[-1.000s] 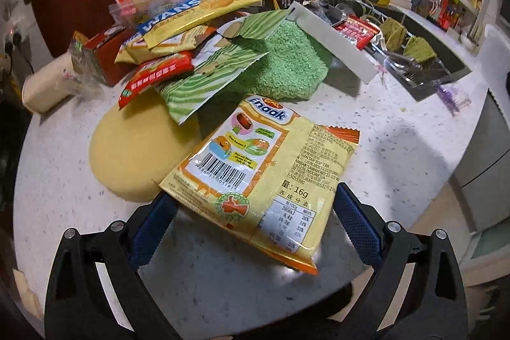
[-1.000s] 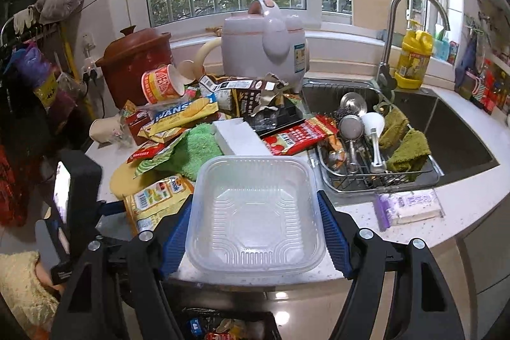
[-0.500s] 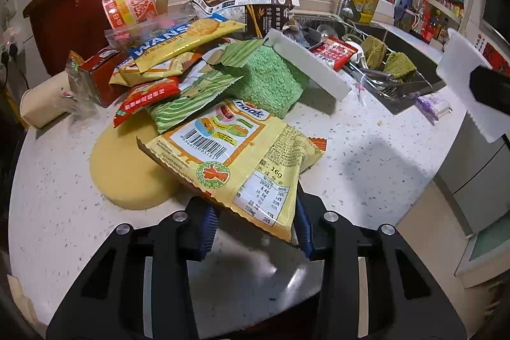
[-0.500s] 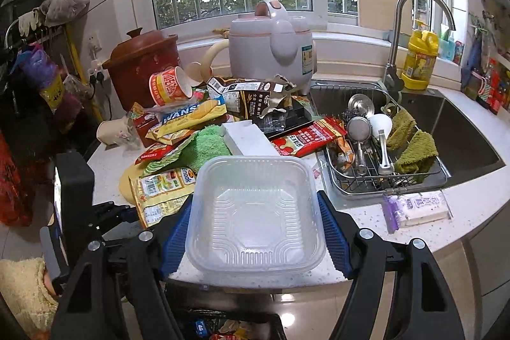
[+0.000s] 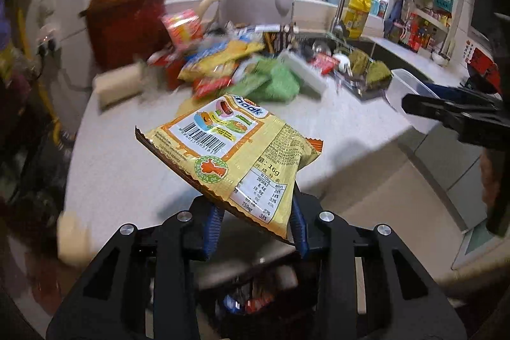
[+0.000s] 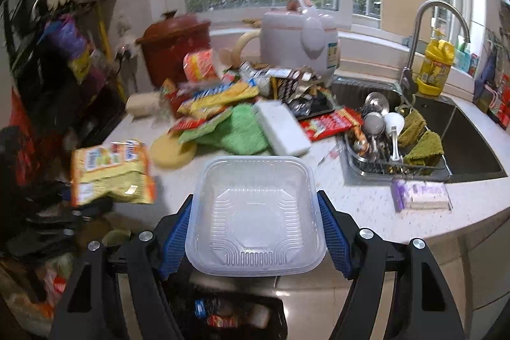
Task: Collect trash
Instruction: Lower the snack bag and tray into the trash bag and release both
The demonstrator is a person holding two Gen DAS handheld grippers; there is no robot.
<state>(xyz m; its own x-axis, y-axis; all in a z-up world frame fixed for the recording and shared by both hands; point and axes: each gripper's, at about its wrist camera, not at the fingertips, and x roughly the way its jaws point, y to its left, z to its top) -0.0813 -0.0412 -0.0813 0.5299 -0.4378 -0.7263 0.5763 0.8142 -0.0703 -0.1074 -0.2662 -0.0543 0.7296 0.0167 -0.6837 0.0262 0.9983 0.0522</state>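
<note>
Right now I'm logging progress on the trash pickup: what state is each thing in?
Left claw: shut on the yellow snack packet, held off the counter.
Right claw: shut on the clear plastic tray, empty.
Trash bin: open, wrappers inside.
Wrapper pile: still on the counter.
Red pot: lid on.

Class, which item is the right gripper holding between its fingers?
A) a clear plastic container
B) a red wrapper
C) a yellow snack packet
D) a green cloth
A: the right gripper is shut on the clear plastic container; the yellow snack packet is in the left gripper.
</note>
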